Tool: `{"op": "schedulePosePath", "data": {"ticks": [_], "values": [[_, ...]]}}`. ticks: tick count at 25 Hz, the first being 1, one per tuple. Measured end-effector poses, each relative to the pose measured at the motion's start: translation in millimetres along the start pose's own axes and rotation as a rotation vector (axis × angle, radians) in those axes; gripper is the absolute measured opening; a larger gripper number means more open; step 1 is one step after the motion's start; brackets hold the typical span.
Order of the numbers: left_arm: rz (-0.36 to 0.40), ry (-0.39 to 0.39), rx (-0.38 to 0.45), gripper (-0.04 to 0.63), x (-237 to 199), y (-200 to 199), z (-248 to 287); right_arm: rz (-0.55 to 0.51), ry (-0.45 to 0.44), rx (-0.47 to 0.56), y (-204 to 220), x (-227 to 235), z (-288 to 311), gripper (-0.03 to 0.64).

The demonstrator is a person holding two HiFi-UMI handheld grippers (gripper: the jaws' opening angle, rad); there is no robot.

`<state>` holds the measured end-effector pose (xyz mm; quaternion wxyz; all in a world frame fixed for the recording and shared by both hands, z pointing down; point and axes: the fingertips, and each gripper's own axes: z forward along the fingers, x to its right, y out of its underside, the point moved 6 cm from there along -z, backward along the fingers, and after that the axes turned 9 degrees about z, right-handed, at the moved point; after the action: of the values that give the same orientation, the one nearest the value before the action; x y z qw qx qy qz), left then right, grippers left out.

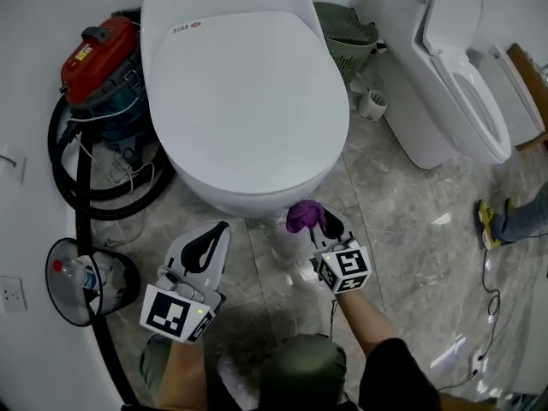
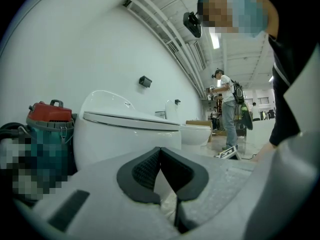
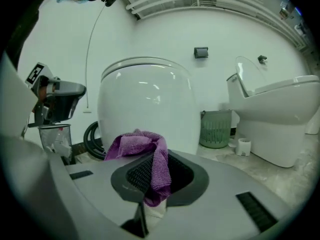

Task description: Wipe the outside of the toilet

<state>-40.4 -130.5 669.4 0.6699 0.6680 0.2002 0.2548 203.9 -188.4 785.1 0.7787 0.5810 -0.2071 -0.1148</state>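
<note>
Head view:
- White toilet (image 1: 244,101) fills the upper centre, lid down.
- Right gripper (image 1: 318,223) sits just below the bowl's front edge, lower centre. Its jaws are clamped on a bunched purple cloth (image 1: 303,216).
- The cloth is near the bowl front; I can't tell whether it touches.
- Left gripper (image 1: 214,238) is at lower left, low over the grey tiled floor (image 1: 402,229).

Right gripper view: the cloth drapes over and down between the pads, with the toilet body behind it.

Left gripper view: jaws closed tip to tip, nothing between them.

Surroundings:
- Red and teal vacuum (image 1: 101,54) at upper left, black hose (image 1: 68,178) coiled below it.
- Green basket (image 1: 347,28) behind the toilet.
- Second toilet (image 1: 454,67) at upper right, seat up.
</note>
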Motion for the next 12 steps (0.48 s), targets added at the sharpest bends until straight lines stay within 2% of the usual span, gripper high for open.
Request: {"op": "schedulePosePath", "data": {"ticks": [5, 9, 12], "values": [[0.013, 0.017, -0.008, 0.008, 6.5, 1.8, 3.7, -0.011, 0.122, 0.004, -12.1, 51.4, 14.0, 0.043], [0.016, 0.011, -0.016, 0.008, 6.1, 2.3, 2.1, 0.052, 0.267, -0.005, -16.1, 96.1, 32.1, 0.043], [0.014, 0.011, -0.022, 0.008, 7.1, 1.8, 1.2, 0.078, 0.313, -0.007, -22.2, 107.7, 39.4, 0.043]]}}
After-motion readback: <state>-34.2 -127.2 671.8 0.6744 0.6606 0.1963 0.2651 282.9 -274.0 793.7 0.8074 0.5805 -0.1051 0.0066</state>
